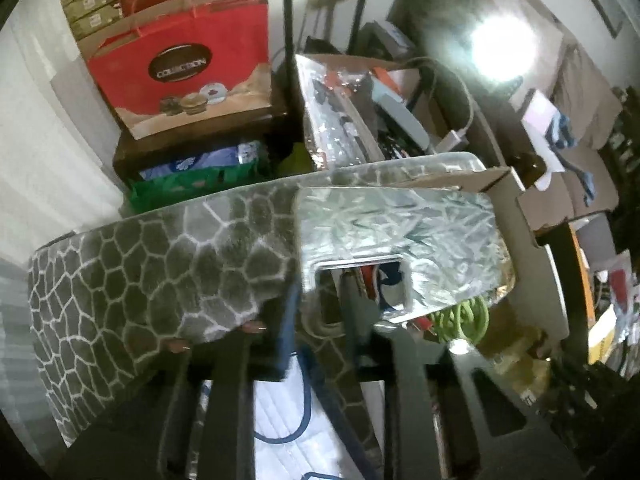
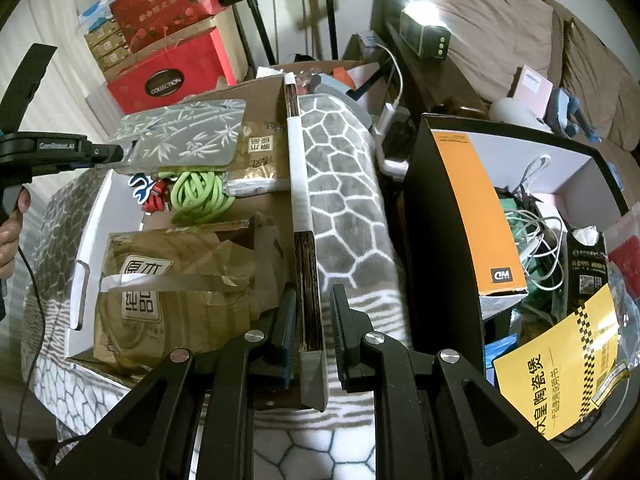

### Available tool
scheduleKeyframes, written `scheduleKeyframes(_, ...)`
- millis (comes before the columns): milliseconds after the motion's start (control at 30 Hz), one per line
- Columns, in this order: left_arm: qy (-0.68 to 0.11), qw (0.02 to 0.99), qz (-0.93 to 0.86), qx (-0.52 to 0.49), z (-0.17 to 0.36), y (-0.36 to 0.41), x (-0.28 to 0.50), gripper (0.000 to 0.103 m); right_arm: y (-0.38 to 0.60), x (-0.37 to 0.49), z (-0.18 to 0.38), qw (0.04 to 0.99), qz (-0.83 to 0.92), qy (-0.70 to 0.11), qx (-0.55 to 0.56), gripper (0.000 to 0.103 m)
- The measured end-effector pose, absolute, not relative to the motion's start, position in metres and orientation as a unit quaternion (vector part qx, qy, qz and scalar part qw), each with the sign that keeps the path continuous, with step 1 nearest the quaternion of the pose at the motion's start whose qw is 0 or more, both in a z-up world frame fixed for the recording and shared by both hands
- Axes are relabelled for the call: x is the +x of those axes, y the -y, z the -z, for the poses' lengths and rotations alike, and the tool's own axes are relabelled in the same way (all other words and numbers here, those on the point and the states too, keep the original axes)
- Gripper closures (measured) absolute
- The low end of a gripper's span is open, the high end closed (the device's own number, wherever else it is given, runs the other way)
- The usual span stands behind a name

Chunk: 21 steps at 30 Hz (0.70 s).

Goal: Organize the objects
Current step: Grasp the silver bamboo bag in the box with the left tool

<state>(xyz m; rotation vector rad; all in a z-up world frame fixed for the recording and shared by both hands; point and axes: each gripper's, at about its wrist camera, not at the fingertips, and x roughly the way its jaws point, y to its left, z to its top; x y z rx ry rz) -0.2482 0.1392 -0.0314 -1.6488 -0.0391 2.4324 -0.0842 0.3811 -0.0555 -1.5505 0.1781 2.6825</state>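
An open cardboard box [image 2: 298,184] rests on a grey honeycomb-patterned blanket [image 2: 344,220]. Inside lie a large brown paper package [image 2: 172,280], a gold packet [image 2: 260,160] and a coiled green cable [image 2: 200,196]. My right gripper [image 2: 314,320] is shut on the box's right wall near its front corner. A silver bamboo-print bag [image 2: 184,136] hovers over the box's far left corner, and my left gripper [image 2: 120,152] is shut on its left edge. In the left wrist view the silver bag [image 1: 400,228] fills the centre beyond my left gripper [image 1: 320,320], with the green cable [image 1: 464,320] below it.
A black box [image 2: 424,208] holding an orange carton and tangled white cables stands to the right, with a yellow leaflet [image 2: 560,364] in front. Red gift bags [image 2: 168,80] are stacked at the back left. A person's hand [image 2: 10,240] holds the left gripper's handle.
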Motion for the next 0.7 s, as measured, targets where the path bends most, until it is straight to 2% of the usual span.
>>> scheduleKeyframes(200, 0.027, 0.105, -0.828, -0.551, 0.027, -0.136, -0.247, 0.094, -0.38, -0.084, 0.055, 0.019, -0.864, -0.057, -0.499, 0.089)
scheduleKeyframes(400, 0.082, 0.158, -0.812, -0.556, 0.018, -0.13, -0.246, 0.094, -0.381, -0.084, 0.055, 0.019, -0.864, -0.058, -0.499, 0.088)
scheduleKeyframes(500, 0.082, 0.187, -0.806, -0.556, 0.015, -0.135, -0.244, 0.094, -0.381, -0.084, 0.055, 0.019, -0.864, -0.059, -0.5, 0.089)
scheduleKeyframes(700, 0.003, 0.205, -0.811, -0.549, 0.017, -0.162, -0.238, 0.094, -0.381, -0.084, 0.055, 0.019, -0.864, -0.059, -0.5, 0.088)
